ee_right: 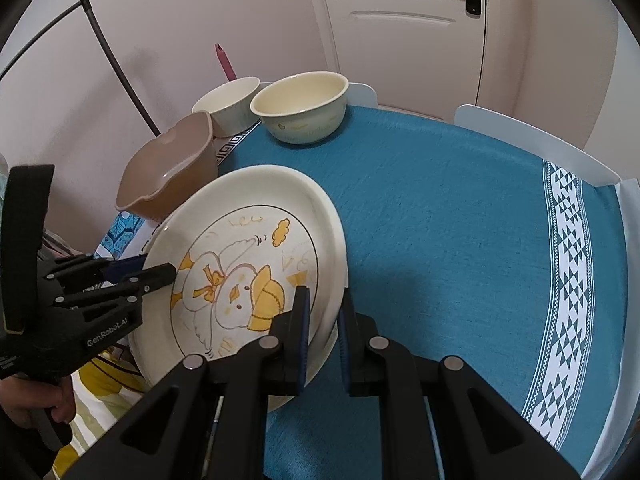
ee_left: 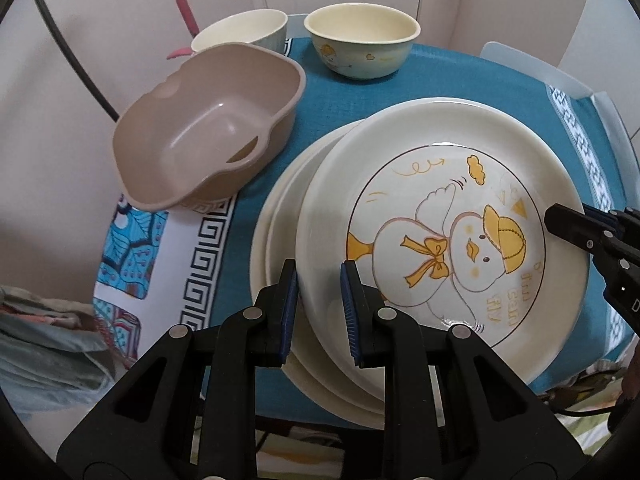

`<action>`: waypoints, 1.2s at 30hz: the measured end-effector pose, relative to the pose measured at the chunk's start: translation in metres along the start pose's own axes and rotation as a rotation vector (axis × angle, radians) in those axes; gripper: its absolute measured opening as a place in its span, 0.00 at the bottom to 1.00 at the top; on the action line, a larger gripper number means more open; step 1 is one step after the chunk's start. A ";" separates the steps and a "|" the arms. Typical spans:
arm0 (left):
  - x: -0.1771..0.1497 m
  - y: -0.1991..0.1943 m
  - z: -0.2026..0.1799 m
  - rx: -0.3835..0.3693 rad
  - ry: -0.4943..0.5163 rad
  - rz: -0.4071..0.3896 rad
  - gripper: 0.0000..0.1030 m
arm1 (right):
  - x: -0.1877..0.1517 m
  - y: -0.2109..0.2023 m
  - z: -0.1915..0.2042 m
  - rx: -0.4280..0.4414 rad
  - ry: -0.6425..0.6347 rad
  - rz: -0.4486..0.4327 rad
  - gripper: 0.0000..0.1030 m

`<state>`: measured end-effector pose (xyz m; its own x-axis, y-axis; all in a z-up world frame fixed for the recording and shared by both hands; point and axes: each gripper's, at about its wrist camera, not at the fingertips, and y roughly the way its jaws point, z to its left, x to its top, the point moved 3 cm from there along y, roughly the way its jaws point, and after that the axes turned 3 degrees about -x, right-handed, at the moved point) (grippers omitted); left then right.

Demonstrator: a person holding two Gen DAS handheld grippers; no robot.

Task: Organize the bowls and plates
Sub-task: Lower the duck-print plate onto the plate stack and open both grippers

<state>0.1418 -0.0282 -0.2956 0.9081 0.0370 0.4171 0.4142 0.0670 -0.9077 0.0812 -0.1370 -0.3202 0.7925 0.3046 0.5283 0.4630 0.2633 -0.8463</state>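
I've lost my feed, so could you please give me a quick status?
Both grippers, left and right, shut on cream duck-print plate's rim. Plate tilted above stack. Nothing obstructing.

A stack of plates is sitting near the counter's front left edge, its top plate lying tilted. A tub is sitting behind it at the left edge, and two bowls are standing side by side at the far edge.
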 end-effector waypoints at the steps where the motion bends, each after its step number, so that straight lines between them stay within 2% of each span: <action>1: 0.000 -0.001 0.001 0.001 -0.001 -0.002 0.18 | 0.000 0.002 0.001 -0.005 -0.002 0.003 0.12; 10: -0.001 -0.006 0.000 0.014 -0.006 0.003 0.18 | -0.001 0.006 0.008 -0.062 -0.045 -0.016 0.12; 25: 0.002 -0.014 -0.002 0.041 0.001 0.023 0.18 | -0.001 0.007 0.009 -0.075 -0.053 -0.010 0.12; 32: 0.001 -0.013 0.001 0.029 -0.012 0.028 0.18 | -0.002 0.009 0.010 -0.075 -0.053 -0.002 0.12; 36: -0.002 -0.018 0.000 0.063 0.003 0.013 0.18 | -0.003 0.011 0.010 -0.085 -0.057 0.008 0.12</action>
<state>0.1327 -0.0296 -0.2795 0.9137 0.0353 0.4049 0.3976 0.1294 -0.9084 0.0800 -0.1259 -0.3301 0.7735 0.3589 0.5224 0.4906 0.1828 -0.8520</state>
